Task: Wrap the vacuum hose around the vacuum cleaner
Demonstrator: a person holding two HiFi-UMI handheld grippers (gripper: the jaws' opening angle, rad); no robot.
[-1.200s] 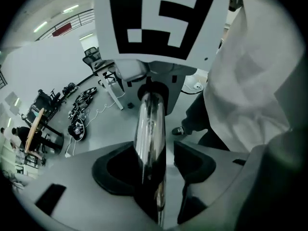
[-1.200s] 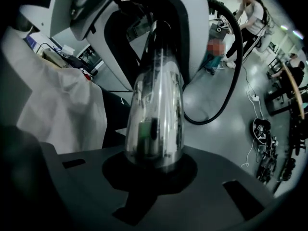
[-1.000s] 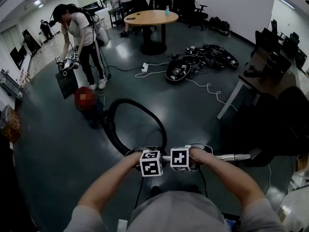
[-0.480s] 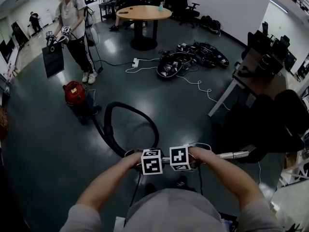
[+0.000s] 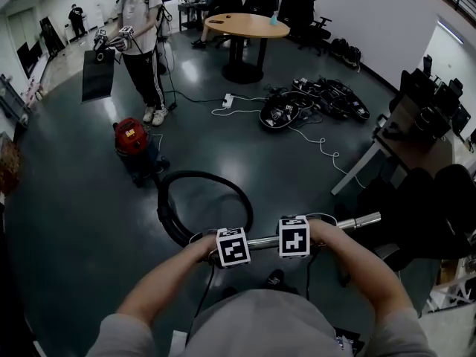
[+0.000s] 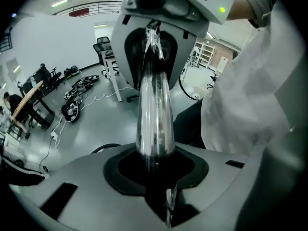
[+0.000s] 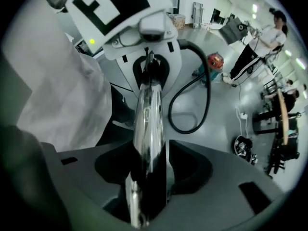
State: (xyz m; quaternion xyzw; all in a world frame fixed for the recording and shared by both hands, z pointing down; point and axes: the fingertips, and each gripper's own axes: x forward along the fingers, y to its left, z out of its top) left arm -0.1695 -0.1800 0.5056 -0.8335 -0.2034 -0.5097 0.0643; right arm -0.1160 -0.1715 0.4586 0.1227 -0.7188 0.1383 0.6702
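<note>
Now above open floor (image 5: pixel 74 222), left gripper (image 6: pixel 155 174) just clenched the wand (image 5: pixel 363 219); right gripper (image 7: pixel 147 177) just loosened round it.

Vacuum cleaner (image 5: pixel 132 141): far left. Hose (image 5: pixel 201 174): looped to its near right. Wand (image 5: pixel 359 220): nearest, right of hose. Round table (image 5: pixel 245 25): farthest back.

No legible text, label, brand or number anywhere.

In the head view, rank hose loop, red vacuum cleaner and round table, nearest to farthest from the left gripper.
Left gripper, jaws just closed on the metal tube:
1. hose loop, just ahead
2. red vacuum cleaner, ahead-left
3. round table, far back
</note>
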